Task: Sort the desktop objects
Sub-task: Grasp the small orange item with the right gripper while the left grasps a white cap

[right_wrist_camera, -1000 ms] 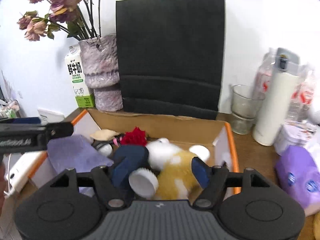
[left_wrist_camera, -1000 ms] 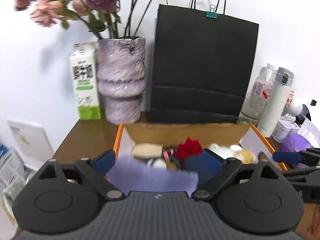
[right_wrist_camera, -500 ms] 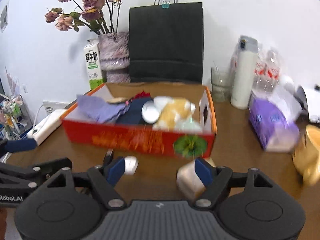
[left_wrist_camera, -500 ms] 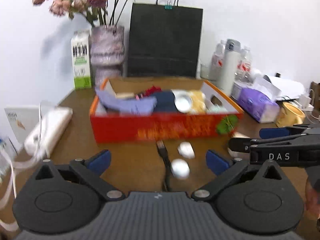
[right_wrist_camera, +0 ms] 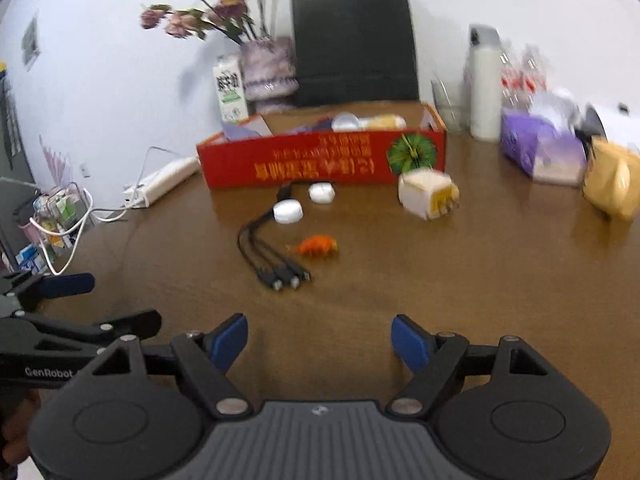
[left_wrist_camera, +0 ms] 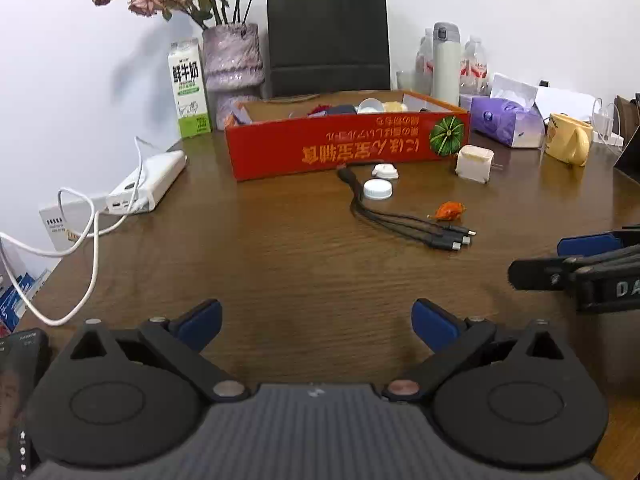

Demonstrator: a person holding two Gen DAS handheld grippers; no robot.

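A: How do the claws stand?

B: The left claw is spread wide with nothing between its blue pads, over bare tabletop. The right claw is spread just as wide, holding and touching nothing.

A: What lies loose on the wood?

B: Two white caps side by side, one black cable splitting into three plugs, one orange scrap, and one white charger block. One red box stands behind them with things already inside; I make out a white cup and something yellow, the rest is too small to tell.

A: Where are they relative to the claws?

B: All well ahead of both claws. From the right wrist view the cable's plugs are the nearest thing, the orange scrap just beyond, the caps near the box, and the charger block off to the right by the box's front corner.
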